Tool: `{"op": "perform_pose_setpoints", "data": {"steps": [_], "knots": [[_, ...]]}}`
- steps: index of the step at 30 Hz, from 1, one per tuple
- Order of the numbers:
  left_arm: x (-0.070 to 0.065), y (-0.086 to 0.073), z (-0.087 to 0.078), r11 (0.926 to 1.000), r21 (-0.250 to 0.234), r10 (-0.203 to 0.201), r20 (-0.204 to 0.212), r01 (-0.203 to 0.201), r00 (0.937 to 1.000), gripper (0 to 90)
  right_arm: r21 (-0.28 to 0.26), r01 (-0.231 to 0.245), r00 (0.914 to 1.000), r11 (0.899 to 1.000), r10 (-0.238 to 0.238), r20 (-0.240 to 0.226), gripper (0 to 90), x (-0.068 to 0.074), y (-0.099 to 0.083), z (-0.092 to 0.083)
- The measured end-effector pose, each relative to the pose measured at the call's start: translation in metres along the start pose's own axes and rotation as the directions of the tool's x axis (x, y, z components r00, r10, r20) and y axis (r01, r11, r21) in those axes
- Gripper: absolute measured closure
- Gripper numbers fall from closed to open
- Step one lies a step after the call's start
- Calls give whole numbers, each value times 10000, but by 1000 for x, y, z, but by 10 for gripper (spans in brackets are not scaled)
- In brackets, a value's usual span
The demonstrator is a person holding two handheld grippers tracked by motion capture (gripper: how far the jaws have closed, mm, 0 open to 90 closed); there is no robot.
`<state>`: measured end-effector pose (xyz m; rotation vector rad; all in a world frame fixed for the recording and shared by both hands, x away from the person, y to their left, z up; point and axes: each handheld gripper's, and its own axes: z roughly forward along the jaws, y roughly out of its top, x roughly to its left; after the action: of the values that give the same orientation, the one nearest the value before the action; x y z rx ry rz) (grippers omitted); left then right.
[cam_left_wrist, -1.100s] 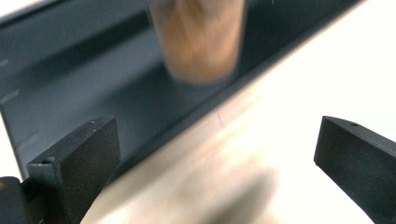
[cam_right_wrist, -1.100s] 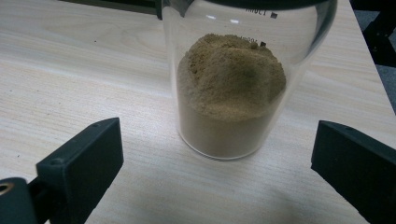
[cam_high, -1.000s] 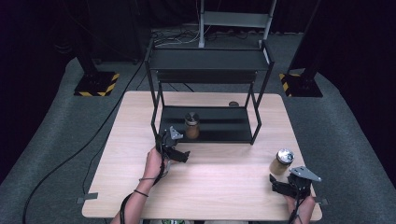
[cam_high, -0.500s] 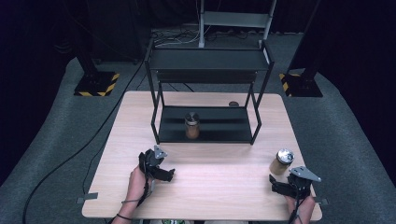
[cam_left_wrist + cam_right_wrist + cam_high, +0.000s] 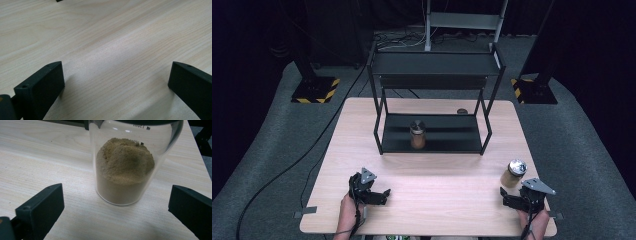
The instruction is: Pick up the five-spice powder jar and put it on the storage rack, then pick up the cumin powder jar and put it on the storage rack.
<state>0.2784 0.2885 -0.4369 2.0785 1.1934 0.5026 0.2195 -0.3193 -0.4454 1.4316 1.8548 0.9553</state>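
Glass, clear and round, makes up the jar (image 5: pixel 126 167) in front of my right tongs (image 5: pixel 512 199); it stands upright near the right edge of the worktop (image 5: pixel 432 200), toward the near right corner, long axis vertical, silver lid (image 5: pixel 517 166) facing up; brown powder fills its lower half, heaped a little higher toward the far side; in the right gripper view its top runs out of the picture, so the lid shows as no more than a dark band, and the small print on the glass is too cut off to read; my right tongs are released, jaws spread wide on either side of the jar's base and touching nothing, the jar just beyond them; my left tongs (image 5: pixel 377 196) sit low over the near left part of the worktop, well apart from the jar, also released, with bare pale wood between the jaws; a second jar (image 5: pixel 417 134) of the same brown stuff stands upright on the bottom shelf of the black rack (image 5: pixel 434 65) at the far edge; a small dark thing (image 5: pixel 462 111) lies behind the rack, too small for me to make out.
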Motion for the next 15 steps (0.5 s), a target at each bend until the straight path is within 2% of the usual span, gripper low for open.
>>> {"op": "perform_pose_setpoints", "data": {"steps": [9, 15], "knots": [[-3, -2, -1, 9999, -87, 62, -104, -63, 9999, 4, 31, 61, 10000, 10000, -61, 47, 0, 1, 1, 0], [2, -1, 0, 10000, -39, 66, 80, -65, 9999, 5, 60, 117, 9999, 9999, -117, 69, 0, 2, 1, 0]]}}
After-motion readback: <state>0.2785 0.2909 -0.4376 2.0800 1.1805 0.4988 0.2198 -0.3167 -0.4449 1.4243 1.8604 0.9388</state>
